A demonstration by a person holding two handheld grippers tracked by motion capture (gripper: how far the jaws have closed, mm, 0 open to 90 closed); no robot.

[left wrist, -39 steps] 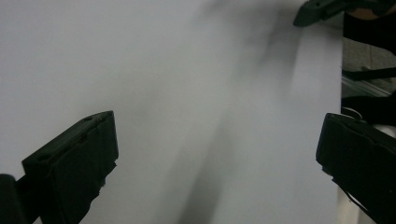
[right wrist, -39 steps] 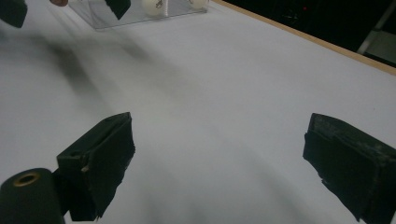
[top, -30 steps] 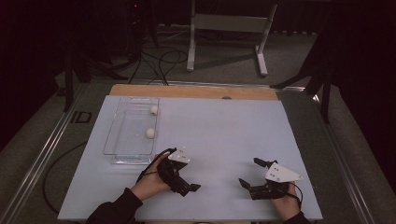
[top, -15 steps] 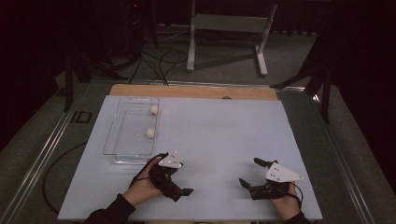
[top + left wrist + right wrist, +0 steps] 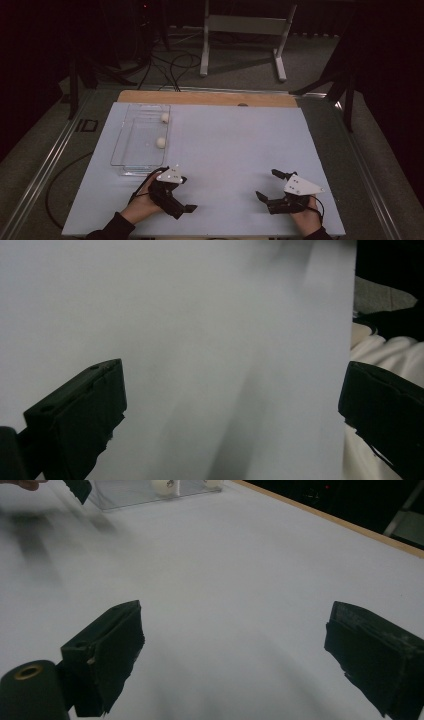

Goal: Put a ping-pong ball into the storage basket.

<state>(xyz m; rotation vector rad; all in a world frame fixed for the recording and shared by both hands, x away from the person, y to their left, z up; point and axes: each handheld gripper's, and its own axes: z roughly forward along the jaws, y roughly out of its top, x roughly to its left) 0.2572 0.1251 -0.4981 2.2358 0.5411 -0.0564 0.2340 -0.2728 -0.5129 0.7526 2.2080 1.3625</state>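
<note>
Both jaws spread and empty, the left gripper (image 5: 186, 208) and right gripper (image 5: 267, 191) wait; two balls (image 5: 160, 142) lie in the tray (image 5: 131, 145) beyond the jaws, seemingly awaiting the next reach.

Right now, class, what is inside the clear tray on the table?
Two small white balls lie inside the clear tray: one ball near the middle of its right wall, the other ball at the far right corner. The tray is transparent, so nothing inside is hidden.

a pale blue-grey table (image 5: 235, 150) with a wooden far edge (image 5: 210, 98) carries a clear tray (image 5: 131, 145) at its left side.
</note>
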